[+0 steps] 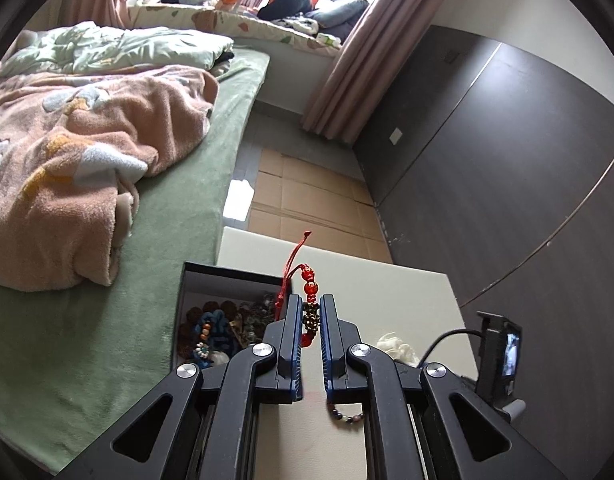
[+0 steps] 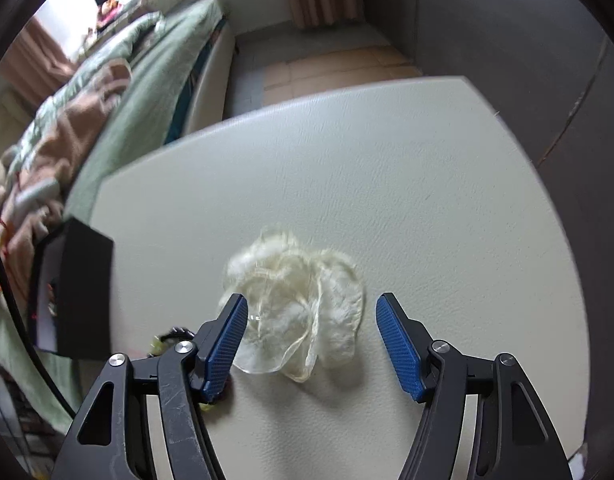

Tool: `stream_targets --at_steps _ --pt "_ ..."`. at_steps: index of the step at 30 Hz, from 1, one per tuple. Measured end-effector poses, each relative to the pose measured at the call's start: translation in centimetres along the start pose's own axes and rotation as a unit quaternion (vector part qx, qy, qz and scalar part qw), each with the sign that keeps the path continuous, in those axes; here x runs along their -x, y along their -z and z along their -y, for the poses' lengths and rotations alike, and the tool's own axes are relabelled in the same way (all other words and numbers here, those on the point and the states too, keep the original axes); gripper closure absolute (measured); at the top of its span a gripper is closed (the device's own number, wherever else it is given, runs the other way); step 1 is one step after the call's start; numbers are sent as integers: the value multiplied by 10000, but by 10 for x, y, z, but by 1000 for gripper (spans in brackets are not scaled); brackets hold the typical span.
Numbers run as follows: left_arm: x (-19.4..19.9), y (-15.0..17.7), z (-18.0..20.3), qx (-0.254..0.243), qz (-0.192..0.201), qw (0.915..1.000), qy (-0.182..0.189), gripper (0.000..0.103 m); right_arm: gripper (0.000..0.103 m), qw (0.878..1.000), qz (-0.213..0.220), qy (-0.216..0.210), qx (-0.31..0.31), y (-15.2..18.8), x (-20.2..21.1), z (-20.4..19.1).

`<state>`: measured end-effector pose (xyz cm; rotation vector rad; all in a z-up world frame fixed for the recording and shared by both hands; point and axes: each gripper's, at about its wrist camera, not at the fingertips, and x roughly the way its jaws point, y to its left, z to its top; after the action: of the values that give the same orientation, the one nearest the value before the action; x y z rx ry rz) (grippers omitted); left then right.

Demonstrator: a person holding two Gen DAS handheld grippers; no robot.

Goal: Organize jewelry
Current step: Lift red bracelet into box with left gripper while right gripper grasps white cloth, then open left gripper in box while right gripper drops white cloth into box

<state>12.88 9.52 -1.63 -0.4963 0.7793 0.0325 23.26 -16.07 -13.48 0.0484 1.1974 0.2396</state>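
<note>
Left gripper: fingers pinching a red-beaded bracelet with a dark metal charm and red cord tail. The bracelet is held in the air, the beads standing above the fingertips and the cord sticking up and back. A lower red bead shows between the fingers.

Target, as I judge it: the black open-topped box with pale lining, standing on the cream leather-textured counter at its bed-side edge. It already holds a heap of mixed beaded pieces. The box lies just left of and below the fingertips in the left wrist view.

Right gripper: fingers spread wide, holding nothing, poised over a crumpled translucent cream organza pouch lying on the counter. A small dark-and-yellow beaded piece lies beside the left finger, partly hidden.

A purple-and-pink bead strand lies on the counter under the left gripper, not yet boxed.

Notes for doing the step well:
- Carry the bracelet leftward until it is fully over the box opening before releasing; the near wall is close.
- Lower first so the cord tail goes inside, not draped over the rim.
- Open slowly; the charm may snag on the finger pads.
- Risk: the loose cord catching on pieces already in the box.
</note>
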Motion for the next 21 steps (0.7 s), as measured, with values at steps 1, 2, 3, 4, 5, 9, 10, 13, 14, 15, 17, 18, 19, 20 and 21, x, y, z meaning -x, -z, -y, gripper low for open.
stream_targets --at_steps 1,2,3,4,5,9,10,13,14,15,17,18,19,20,21 --pt "-2 0 -2 19 -28 10000 -34 94 58 9999 94 94 92 1 1 -3" --pt "-3 -1 -5 65 -39 9999 -75 94 100 9996 104 81 232 2 2 -7" --pt "-3 -1 -9 132 -42 9998 -105 94 99 9996 19 -99 275 3 2 -9" --pt "-4 -2 -13 195 -58 9997 -122 94 100 9992 18 -325 245 3 5 -10" --pt "-5 -3 -16 257 -86 9996 -117 94 100 9986 134 -440 254 3 10 -12" --pt "-6 -5 -21 272 -149 9990 -321 60 100 9958 519 -659 355 1 31 -21" --pt "-5 -5 -22 294 -111 9990 -316 38 100 9944 602 -796 353 1 37 -23" --pt "4 -5 -22 270 142 9990 -315 26 100 9912 776 -988 418 1 48 -31" --pt "6 -6 -22 211 180 9990 -352 26 100 9899 825 -1069 436 1 52 -34" --pt "7 -6 -21 182 190 9990 -373 26 100 9885 865 -1153 446 2 55 -37" --pt "8 -7 -24 196 182 9989 -391 26 100 9846 1003 -1345 489 3 64 -43" --pt "7 -7 -26 241 164 9988 -384 26 100 9833 1049 -1399 503 2 68 -50" --pt "7 -7 -28 286 146 9988 -380 26 100 9814 1104 -1482 518 2 71 -54" --pt "7 -7 -31 323 136 9986 -390 26 100 9788 1163 -1598 531 1 75 -58" --pt "7 -8 -32 341 141 9985 -408 26 100 9767 1205 -1689 542 0 77 -63"
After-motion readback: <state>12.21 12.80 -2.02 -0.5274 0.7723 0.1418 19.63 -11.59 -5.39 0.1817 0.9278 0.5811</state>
